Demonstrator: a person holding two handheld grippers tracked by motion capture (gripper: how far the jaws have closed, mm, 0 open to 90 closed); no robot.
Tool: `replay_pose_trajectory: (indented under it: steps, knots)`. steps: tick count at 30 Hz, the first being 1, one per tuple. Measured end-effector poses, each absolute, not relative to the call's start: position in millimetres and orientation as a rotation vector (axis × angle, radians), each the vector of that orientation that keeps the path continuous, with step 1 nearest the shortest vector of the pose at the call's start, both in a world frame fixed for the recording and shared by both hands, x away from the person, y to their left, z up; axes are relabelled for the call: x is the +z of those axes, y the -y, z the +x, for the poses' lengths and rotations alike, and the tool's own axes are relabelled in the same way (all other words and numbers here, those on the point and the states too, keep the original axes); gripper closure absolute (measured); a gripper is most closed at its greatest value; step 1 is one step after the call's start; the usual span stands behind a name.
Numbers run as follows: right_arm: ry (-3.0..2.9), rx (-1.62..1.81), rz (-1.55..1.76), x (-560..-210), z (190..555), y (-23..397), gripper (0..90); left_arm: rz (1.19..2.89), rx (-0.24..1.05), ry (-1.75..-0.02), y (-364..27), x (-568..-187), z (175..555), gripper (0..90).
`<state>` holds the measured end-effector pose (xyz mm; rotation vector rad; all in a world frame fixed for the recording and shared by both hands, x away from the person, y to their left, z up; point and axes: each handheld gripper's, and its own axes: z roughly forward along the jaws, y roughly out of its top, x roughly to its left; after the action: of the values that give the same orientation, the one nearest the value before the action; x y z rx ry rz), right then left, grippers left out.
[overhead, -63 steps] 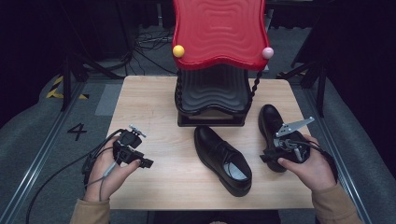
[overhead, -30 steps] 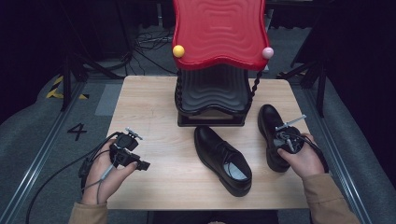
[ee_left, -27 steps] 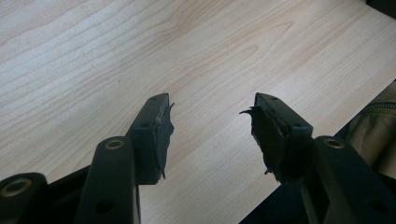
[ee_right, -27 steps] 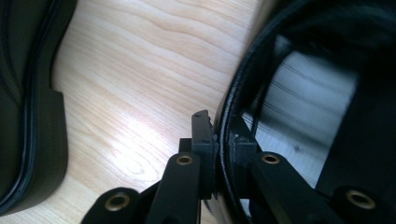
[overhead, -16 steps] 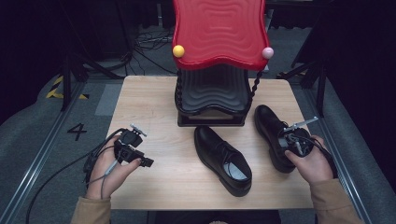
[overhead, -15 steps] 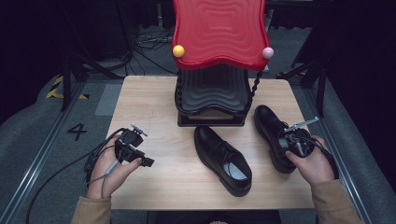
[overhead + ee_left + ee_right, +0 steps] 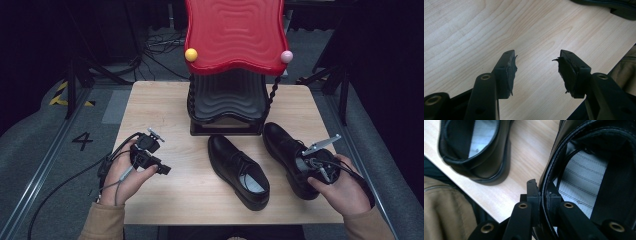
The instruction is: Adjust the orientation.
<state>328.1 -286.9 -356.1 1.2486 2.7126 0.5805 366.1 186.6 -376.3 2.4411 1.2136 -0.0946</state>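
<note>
At table's right edge, right gripper (image 7: 540,195) pinches right shoe (image 7: 290,155) by stiff heel collar: firm hold, smooth leather may slip, toe-heavy. Left gripper (image 7: 536,72) half-open, empty, over bare table (image 7: 165,110).

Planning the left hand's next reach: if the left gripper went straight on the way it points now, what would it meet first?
Most likely the bare table: the left gripper, jaws open and empty, angles down at the wood. The middle shoe lies farther off.
</note>
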Motion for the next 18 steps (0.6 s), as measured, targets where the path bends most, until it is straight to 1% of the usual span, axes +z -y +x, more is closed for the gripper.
replay_pose_trajectory:
  steps: [8, 13, 18]
  knots:
    - [-2.778, 0.565, 1.160, -350, 315, 277, 85.4, 2.453, -0.108, -1.202, -184, -378, 369, 48.0]
    - [-2.810, 0.557, 1.102, -354, 315, 268, 85.3, 2.452, -0.111, -1.209, -184, -380, 369, 48.0]
    - [-2.834, 0.559, 1.052, -364, 323, 255, 85.3, 2.447, -0.117, -1.229, -189, -381, 366, 47.6]
